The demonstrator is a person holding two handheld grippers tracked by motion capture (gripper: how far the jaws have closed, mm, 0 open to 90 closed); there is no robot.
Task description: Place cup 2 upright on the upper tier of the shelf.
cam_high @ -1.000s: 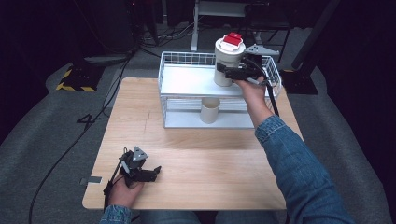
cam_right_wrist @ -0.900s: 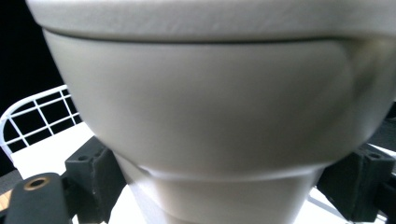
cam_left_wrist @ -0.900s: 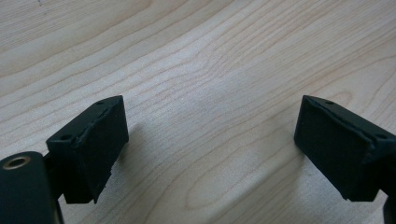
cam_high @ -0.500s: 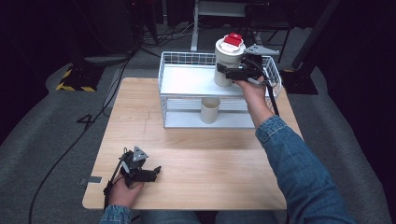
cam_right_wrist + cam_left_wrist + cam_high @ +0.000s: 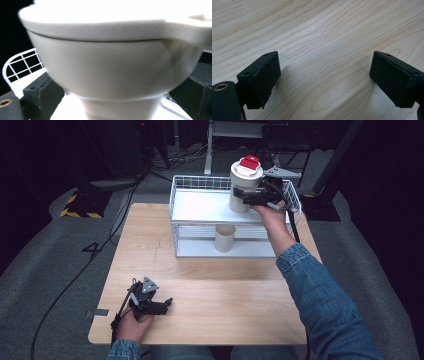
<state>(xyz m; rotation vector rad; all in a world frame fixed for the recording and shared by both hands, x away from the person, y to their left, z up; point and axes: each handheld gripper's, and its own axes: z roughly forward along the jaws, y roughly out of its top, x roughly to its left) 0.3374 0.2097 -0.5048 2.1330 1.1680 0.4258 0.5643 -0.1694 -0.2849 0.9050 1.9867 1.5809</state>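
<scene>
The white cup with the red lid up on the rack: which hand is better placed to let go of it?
Probably the right: the right gripper is at the white cup on the rack, jaws just opening. The left gripper rests far off on the table.

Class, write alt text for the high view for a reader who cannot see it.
The right tongs flank a white cup with a red lid on the top shelf of a white wire rack. A beige cup stands below; the left tongs rest on the wooden table.
</scene>
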